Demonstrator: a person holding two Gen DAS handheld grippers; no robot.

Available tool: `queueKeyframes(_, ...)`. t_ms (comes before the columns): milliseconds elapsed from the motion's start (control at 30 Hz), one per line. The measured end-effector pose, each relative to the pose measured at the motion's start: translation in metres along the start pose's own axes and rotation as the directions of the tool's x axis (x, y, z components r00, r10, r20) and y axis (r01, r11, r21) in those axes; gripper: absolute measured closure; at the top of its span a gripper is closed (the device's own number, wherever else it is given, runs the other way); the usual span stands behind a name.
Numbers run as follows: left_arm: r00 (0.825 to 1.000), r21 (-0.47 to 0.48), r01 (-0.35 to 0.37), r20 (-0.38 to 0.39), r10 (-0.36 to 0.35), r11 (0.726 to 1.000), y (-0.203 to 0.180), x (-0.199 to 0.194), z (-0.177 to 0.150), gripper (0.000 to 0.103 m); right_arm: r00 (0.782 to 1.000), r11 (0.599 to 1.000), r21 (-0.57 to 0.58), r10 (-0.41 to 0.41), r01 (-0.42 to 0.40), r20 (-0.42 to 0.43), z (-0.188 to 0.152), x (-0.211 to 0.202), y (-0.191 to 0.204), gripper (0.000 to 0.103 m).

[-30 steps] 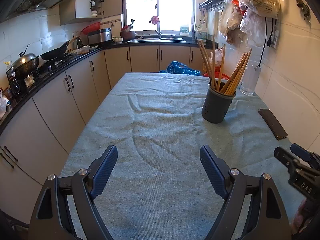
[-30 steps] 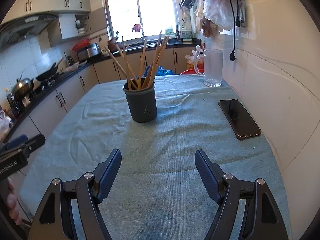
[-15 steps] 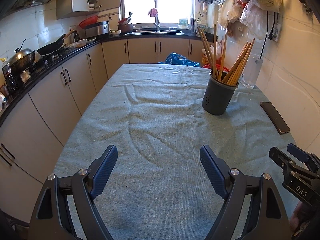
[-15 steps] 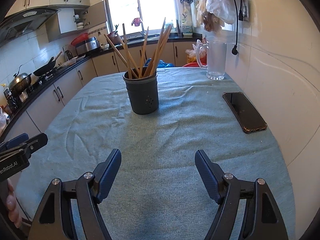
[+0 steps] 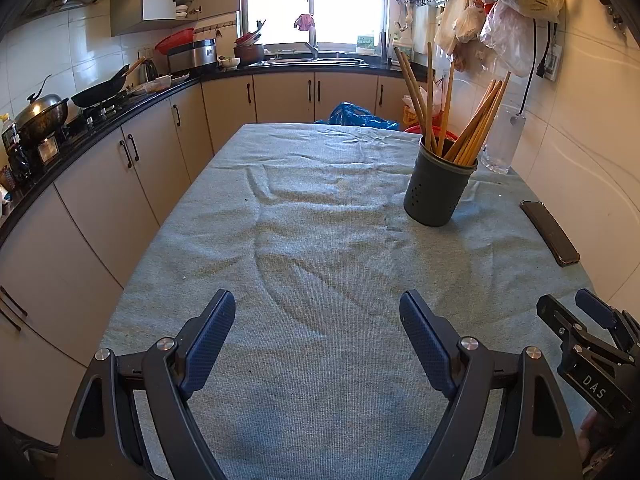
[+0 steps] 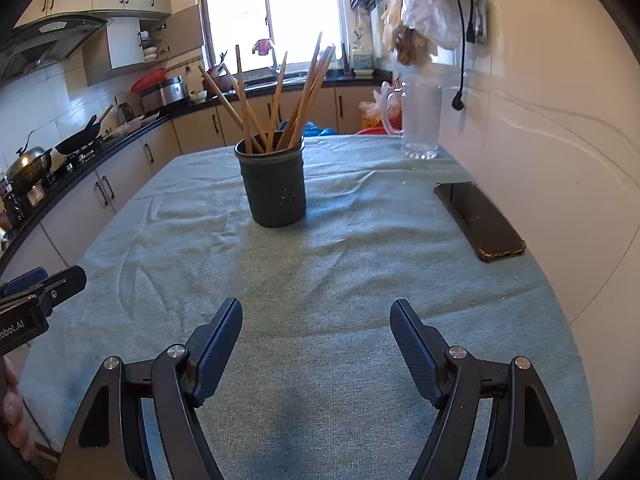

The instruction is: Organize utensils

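A dark grey cylindrical utensil holder with small drain holes (image 6: 274,184) stands upright on the wrinkled grey-green tablecloth (image 6: 320,280), toward the far right part of the table as the left wrist view shows it. A bundle of long, light wooden chopsticks (image 6: 280,96) sits inside it, fanned out and leaning against the rim at different angles. No loose chopstick or other utensil can be seen lying on the cloth in either view.

The left gripper (image 5: 316,320) hovers above the near end of the table with its two blue-padded fingers spread wide and nothing between them. The right gripper (image 6: 316,324) is likewise spread wide and empty, pointed roughly at the holder but well apart from it. Each gripper shows at the edge of the other's view, so they sit side by side at the near edge.

Judging by this, the task looks either complete or very near its end: every visible utensil is already gathered in the holder, and neither claw carries anything. Whatever may remain lies outside these views and cannot be told.

A black rectangular smartphone (image 6: 478,220) lies flat near the right wall, and a clear glass pitcher (image 6: 420,120) stands beyond it at the far end, both apart from the holder
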State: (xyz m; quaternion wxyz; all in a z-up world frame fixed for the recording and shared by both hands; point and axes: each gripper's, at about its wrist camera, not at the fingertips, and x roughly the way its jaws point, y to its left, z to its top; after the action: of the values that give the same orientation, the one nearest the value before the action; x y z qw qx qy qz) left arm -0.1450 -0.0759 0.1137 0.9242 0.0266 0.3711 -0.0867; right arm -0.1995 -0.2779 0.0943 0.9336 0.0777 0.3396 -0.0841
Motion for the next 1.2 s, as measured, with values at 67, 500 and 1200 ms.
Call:
queueKeyframes(67,1.0,0.001,0.001,0.0,-0.001,1.0,0.0,0.0,0.0,0.02,1.0,1.0,-0.003,-0.01,0.01,0.015,-0.001,-0.003,0.0,0.022)
queueKeyframes(500,1.0,-0.005,0.021,0.003,-0.021,1.0,-0.002,0.0,-0.001,0.02,0.998,1.0,-0.006,-0.024,0.024,0.06,0.0,-0.012,-0.001,0.021)
queueKeyframes(1200,1.0,0.003,0.015,0.015,-0.015,1.0,-0.004,-0.003,-0.003,0.02,0.998,1.0,0.0,-0.023,0.023,0.054,-0.003,-0.012,0.0,0.02)
